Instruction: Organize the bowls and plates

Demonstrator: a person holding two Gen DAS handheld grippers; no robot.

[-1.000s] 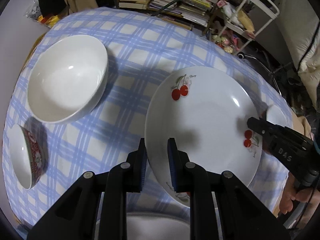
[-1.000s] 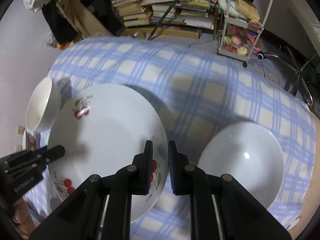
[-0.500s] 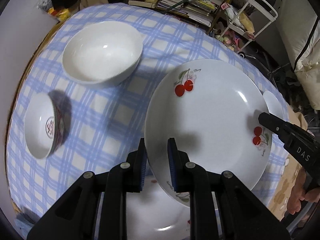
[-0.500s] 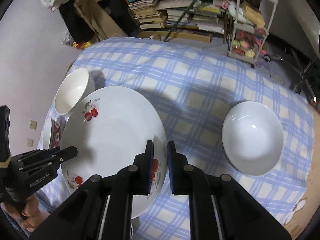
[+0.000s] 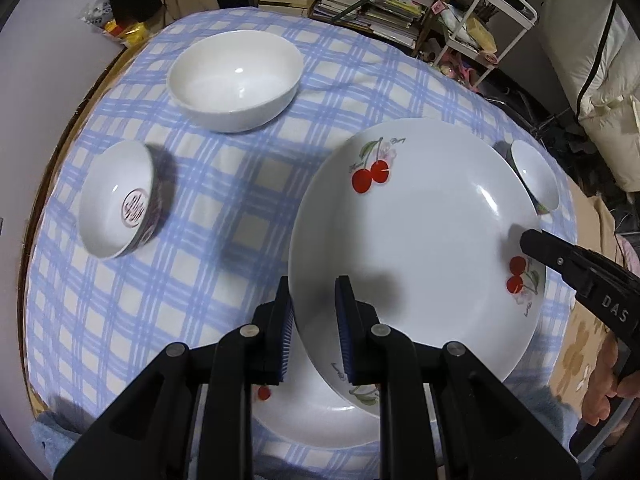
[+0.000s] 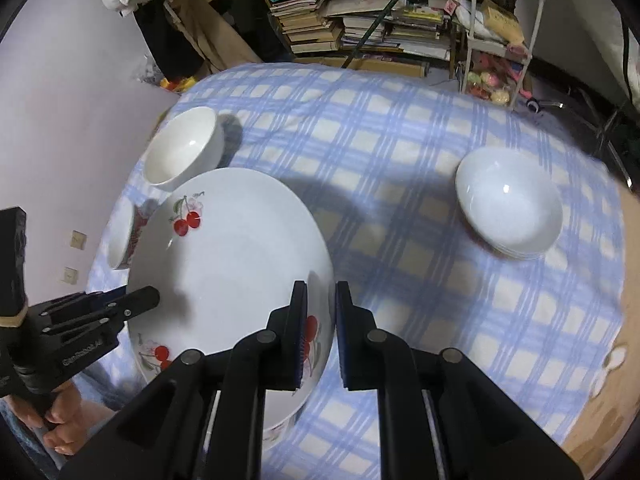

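White cherry plate (image 5: 416, 240) pinched by downward-tilted left gripper (image 5: 314, 320) and right gripper (image 6: 321, 334).

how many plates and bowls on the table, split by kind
cherry plates: 2, one held plate gripped by the left gripper and right gripper, one lower plate lying beneath it
plain white bowls: 2, a deep bowl and a shallow bowl
patterned bowl: 1
total: 5

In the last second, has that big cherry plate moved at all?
Yes. The cherry plate has travelled away from the large white bowl and now overlaps a second cherry plate near the table's front edge.
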